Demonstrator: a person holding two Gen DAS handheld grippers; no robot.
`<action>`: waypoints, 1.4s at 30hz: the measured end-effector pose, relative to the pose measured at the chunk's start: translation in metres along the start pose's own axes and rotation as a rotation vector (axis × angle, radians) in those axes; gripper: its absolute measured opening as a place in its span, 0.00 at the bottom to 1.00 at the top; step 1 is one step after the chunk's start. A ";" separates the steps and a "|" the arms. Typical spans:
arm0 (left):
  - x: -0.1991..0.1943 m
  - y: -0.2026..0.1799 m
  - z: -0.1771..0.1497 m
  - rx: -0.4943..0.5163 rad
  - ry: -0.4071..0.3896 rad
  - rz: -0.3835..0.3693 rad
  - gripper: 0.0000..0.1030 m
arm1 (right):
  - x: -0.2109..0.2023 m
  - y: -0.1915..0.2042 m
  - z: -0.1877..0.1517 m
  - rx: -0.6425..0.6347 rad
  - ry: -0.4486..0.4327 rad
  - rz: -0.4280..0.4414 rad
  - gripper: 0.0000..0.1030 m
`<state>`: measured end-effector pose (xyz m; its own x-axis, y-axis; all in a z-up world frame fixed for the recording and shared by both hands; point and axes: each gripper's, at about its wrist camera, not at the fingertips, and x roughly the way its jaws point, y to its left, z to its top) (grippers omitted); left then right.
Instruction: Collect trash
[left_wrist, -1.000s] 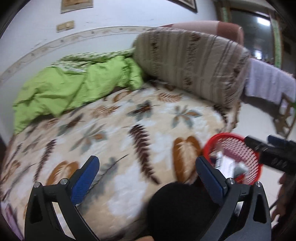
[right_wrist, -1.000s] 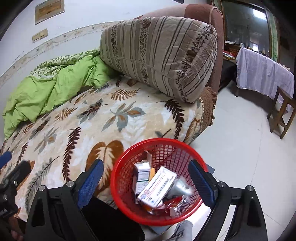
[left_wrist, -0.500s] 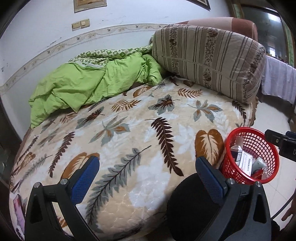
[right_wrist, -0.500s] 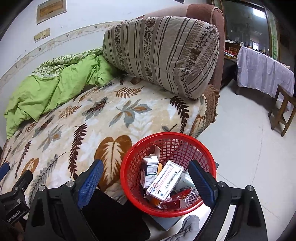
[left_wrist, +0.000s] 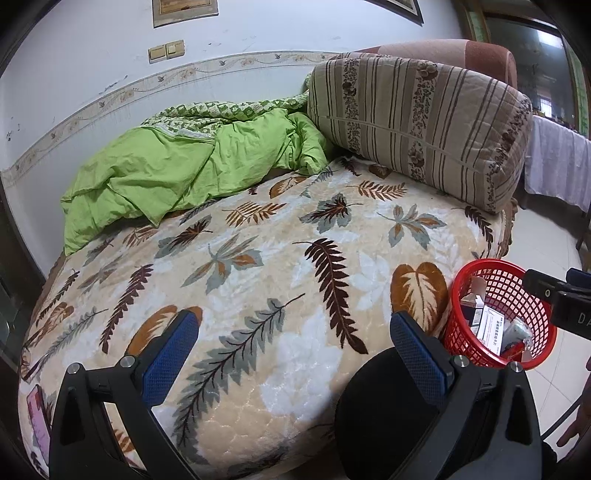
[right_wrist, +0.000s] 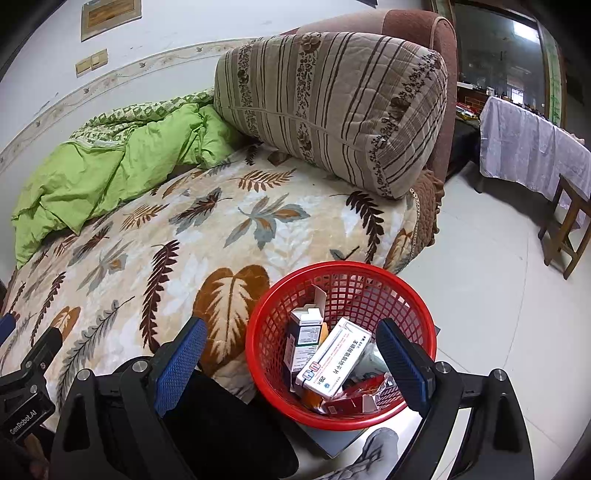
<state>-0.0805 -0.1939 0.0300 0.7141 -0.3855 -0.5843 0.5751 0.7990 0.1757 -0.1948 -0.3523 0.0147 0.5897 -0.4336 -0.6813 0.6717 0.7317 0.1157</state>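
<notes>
Red basket (right_wrist: 341, 343): set on the floor (right_wrist: 491, 280) tight against the bed (right_wrist: 192, 236) edge, presumably so that trash can be dropped in without a long carry. Held inside it are cartons: a white box (right_wrist: 334, 358) lying aslant on top, a smaller box (right_wrist: 304, 332) upright behind it with its flap open, red packaging (right_wrist: 351, 400) and a crumpled wrapper at the bottom. The collecting is judged largely done, since no loose trash is seen on the leaf-print blanket (left_wrist: 258, 266). Right tongs (right_wrist: 291, 363): spread wide, nothing held, poised above the basket with its contents between the pads. Left tongs (left_wrist: 295, 354): likewise spread and empty, aimed over the middle of the bed, as though for a search. A pink flat item (left_wrist: 37, 421) is seen at the blanket's near left edge; whether it is trash cannot be told. Green quilt (left_wrist: 177, 170): bundled against the wall. Striped bolster (left_wrist: 417, 125): propped at the head, well apart from both tongs.
</notes>
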 end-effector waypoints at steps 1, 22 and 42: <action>0.000 0.000 0.000 0.002 0.000 0.000 1.00 | 0.000 0.000 0.000 -0.002 0.001 0.000 0.91; 0.000 0.001 0.000 -0.001 0.000 0.001 1.00 | 0.002 0.008 -0.001 -0.027 0.008 0.003 0.91; 0.000 -0.002 0.000 0.000 -0.001 0.002 1.00 | 0.004 0.007 -0.003 -0.026 0.016 0.011 0.91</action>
<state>-0.0817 -0.1952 0.0302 0.7156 -0.3843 -0.5833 0.5739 0.7996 0.1771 -0.1890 -0.3469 0.0104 0.5900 -0.4173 -0.6912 0.6532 0.7500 0.1047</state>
